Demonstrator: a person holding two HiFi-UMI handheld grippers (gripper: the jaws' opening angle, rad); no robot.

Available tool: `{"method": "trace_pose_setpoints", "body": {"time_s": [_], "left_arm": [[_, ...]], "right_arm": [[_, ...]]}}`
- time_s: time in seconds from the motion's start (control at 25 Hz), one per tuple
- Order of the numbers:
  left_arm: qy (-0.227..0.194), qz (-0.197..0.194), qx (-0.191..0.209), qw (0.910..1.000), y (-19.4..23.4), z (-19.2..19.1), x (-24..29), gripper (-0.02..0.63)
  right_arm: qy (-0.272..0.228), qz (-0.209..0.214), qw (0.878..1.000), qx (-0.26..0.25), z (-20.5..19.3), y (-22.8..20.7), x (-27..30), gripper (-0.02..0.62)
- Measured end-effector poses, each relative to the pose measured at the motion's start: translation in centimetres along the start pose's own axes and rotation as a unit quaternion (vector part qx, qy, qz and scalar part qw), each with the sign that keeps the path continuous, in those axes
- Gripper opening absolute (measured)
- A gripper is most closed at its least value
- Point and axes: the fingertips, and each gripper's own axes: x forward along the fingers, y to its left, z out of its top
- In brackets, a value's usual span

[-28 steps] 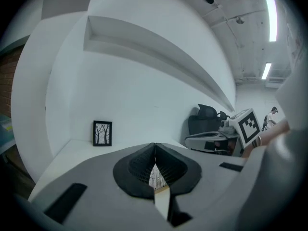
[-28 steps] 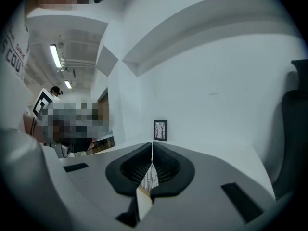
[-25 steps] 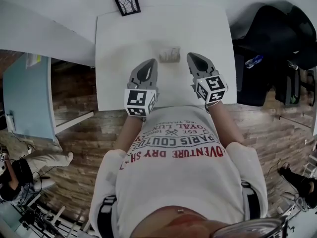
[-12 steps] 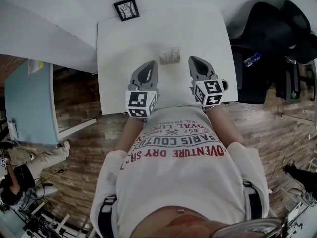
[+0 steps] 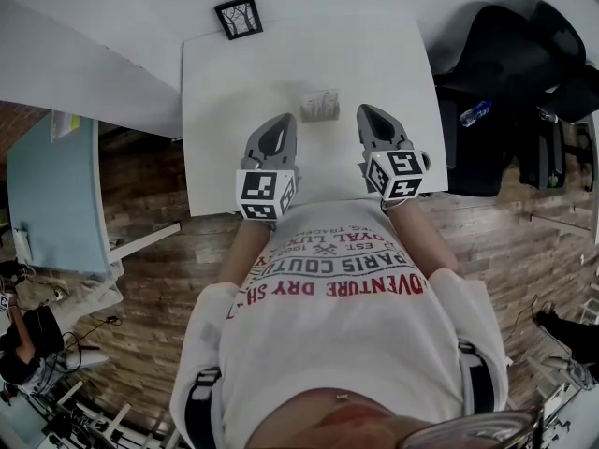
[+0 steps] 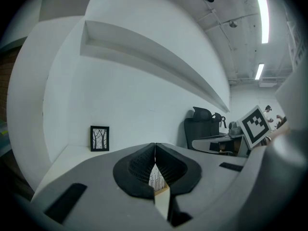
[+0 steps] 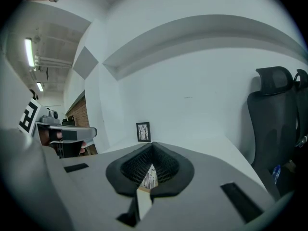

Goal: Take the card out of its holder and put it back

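Two grippers, both with jaws pressed together and empty. Left gripper [image 5: 283,120] sits at 9 o'clock of the one card [image 5: 320,101], right gripper [image 5: 368,112] at 3. Card looks seated in its one holder [image 5: 321,116], mid table [image 5: 225,92]; too small to be sure. One framed picture [image 5: 238,17] at 11.

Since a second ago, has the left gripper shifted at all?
No. The left gripper keeps the same gap to the card holder as before.

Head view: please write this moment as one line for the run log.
card: standing in holder on table, untouched | left gripper: shut, empty, left of card | right gripper: shut, empty, right of card
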Motion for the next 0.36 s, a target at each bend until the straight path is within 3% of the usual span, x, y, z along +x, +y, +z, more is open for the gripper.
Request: {"method": "trace_pose_setpoints", "body": {"time_s": [0.36], "left_arm": [[0.000,-0.002,0.002,1.0000,-0.17,0.07,0.31,0.025]], "right_arm": [[0.010,0.010,1.000,-0.012,0.06,0.37,0.69,0.025]]}}
